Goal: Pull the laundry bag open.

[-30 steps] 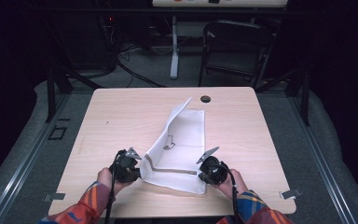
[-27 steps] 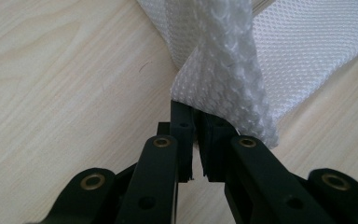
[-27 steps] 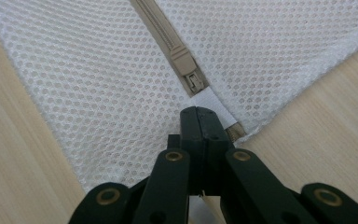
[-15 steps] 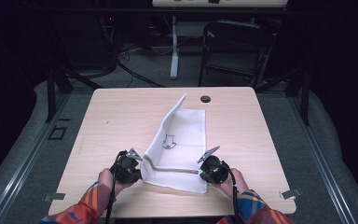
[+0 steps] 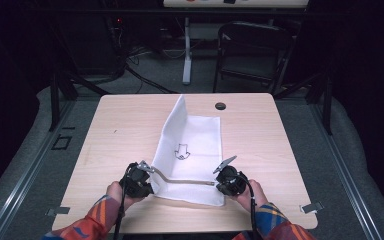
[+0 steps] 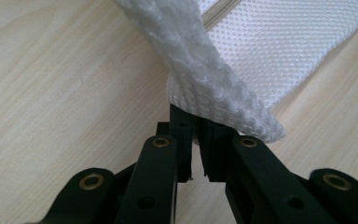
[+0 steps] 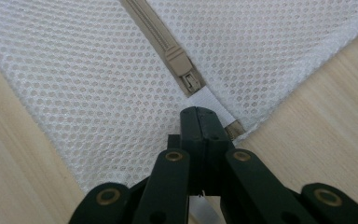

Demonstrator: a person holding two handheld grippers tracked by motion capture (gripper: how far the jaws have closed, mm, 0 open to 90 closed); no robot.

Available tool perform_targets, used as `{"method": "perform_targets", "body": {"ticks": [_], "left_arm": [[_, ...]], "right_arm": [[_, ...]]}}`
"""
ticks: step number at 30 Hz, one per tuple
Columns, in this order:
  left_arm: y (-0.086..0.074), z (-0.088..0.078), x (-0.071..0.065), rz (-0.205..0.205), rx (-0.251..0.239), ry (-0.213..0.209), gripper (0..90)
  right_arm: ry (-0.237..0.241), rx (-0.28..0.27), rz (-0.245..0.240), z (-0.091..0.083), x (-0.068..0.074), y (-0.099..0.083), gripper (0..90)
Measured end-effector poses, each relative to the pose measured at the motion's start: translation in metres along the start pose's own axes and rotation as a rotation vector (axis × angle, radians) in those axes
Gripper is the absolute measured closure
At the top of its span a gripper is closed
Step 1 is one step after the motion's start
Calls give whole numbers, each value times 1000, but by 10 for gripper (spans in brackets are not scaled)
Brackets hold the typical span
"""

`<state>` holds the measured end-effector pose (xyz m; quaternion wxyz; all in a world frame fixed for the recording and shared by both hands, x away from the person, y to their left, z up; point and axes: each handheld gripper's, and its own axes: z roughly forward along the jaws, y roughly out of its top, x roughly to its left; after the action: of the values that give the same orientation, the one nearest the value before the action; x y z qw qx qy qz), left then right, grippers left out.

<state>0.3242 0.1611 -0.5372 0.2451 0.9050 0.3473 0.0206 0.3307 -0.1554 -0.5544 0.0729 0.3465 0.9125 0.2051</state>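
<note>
High view first: there's a light wooden table (image 5: pixel 125 125) in the middle of the frame with a white mesh bag (image 5: pixel 195 145) lying on it, running from the centre down toward the lower edge. The bag's left side is lifted and folded up so it stands as a flap, and there's a small black arrow drawing (image 5: pixel 181 151) printed on the flat part. A tan zipper (image 5: pixel 187 181) runs across the bag's near end. The left gripper (image 5: pixel 147 170) sits at the bag's lower left corner and the right gripper (image 5: pixel 219 181) at its lower right, each held by a hand coming in from the bottom of the frame, plaid sleeves showing. A small dark round thing (image 5: pixel 220 106) sits on the table near the far edge, upper centre. Behind the table there's a dark folding chair (image 5: pixel 247 52).

Left gripper view: the two black jaws come up from the bottom and are pinched on a bunched fold of the mesh bag (image 6: pixel 223 88), which drapes from the upper middle down to the right over the jaw tips. Bare wood on the left.

Right gripper view: the jaws are pressed together on the white tab at the zipper's end, right at the bag's edge. The zipper (image 7: pixel 158 37) runs up toward the top of the frame, its pull (image 7: pixel 186 74) just above the jaw tips. Mesh covers most of the frame, wood at lower left and right.
</note>
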Motion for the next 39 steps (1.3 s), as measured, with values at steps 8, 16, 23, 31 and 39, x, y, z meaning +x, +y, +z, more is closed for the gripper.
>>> {"method": "perform_targets", "body": {"ticks": [8,16,23,31,39], "left_arm": [[0,0,-3,13,-4,-1,823],[-2,-3,-3,11,7,-13,803],[-5,-11,-3,14,-2,-19,750],[-18,-36,-2,-15,-49,-35,568],[-20,-57,2,-40,-127,-12,286]], "right_arm": [[-7,-1,-6,-1,-2,-1,900],[0,-9,-17,-1,-4,-2,900],[3,-23,-22,-1,-7,-4,900],[18,-18,-27,-2,-12,-5,892],[24,-33,-7,-6,-11,-1,738]]}}
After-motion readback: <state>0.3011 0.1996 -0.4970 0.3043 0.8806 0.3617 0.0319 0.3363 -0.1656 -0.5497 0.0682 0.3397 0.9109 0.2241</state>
